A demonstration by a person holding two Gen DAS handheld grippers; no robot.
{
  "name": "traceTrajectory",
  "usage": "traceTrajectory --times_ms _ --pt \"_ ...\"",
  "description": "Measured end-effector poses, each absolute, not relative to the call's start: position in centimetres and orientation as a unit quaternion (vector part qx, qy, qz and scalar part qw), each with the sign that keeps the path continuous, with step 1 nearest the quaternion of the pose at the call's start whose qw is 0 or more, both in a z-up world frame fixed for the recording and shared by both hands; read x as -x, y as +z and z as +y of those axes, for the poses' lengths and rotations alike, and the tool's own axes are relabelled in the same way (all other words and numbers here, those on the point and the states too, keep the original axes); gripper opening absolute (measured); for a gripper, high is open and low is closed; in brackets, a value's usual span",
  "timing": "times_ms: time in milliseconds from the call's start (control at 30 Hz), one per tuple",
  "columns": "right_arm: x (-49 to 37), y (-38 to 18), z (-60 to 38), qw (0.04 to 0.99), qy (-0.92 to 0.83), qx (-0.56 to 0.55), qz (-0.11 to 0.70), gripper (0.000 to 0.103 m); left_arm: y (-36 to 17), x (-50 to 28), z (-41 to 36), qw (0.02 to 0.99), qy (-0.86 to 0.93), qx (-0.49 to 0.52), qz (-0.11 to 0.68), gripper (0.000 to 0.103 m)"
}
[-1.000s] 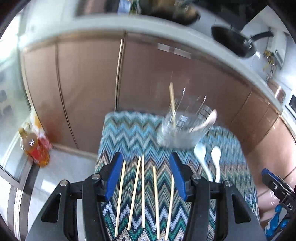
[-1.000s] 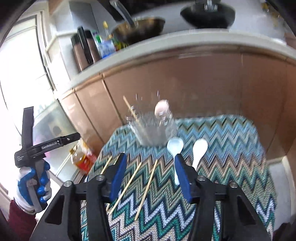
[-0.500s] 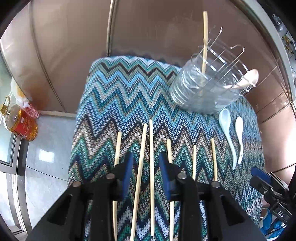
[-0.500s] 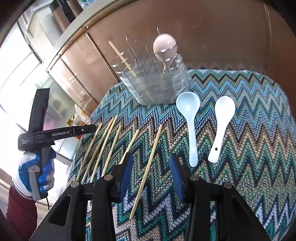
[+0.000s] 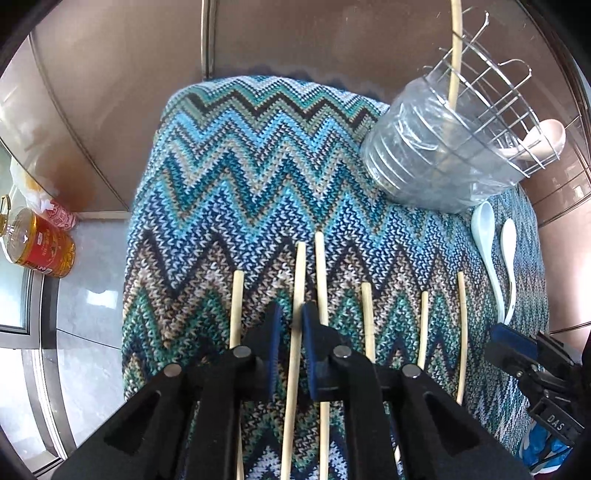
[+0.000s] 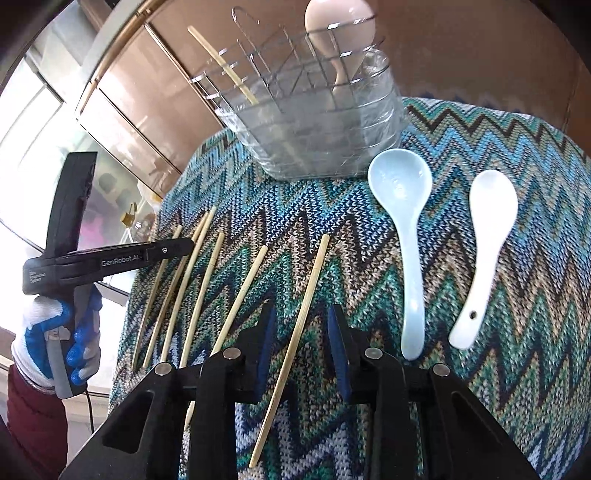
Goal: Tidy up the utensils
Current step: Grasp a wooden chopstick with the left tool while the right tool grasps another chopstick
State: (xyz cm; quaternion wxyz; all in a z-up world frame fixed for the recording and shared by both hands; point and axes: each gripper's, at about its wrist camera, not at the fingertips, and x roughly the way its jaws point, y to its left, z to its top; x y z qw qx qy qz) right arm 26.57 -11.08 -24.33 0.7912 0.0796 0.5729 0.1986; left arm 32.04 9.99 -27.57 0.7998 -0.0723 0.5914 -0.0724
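Observation:
Several wooden chopsticks lie in a row on the zigzag knit cloth (image 5: 240, 177). My left gripper (image 5: 290, 325) has its jaws nearly closed around one chopstick (image 5: 297, 295), low over the cloth. My right gripper (image 6: 301, 321) is open and straddles the rightmost chopstick (image 6: 310, 295). A clear holder with a wire rack (image 6: 314, 122) stands at the back; it holds one chopstick (image 6: 221, 62) and a beige spoon (image 6: 340, 22). A pale blue spoon (image 6: 406, 229) and a white spoon (image 6: 484, 236) lie right of the chopsticks. The holder also shows in the left wrist view (image 5: 443, 162).
The cloth covers a small table in front of brown cabinet doors (image 5: 110, 74). A bottle of amber oil (image 5: 40, 243) stands on the floor at the left. The left hand-held gripper and gloved hand (image 6: 59, 332) show at the left of the right wrist view.
Both grippers have come down close to the cloth. The left jaws have narrowed around one chopstick. The right jaws have centred over the rightmost chopstick.

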Motion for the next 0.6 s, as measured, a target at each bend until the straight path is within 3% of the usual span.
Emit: traceTrajectory --times_ms 600 --pt "-31.0 -27.6 -8.1 0.761 0.163 -0.037 0.627 0.009 -28.1 -33.9 9.2 0.797 -0.079 0.053 0.596 0.005"
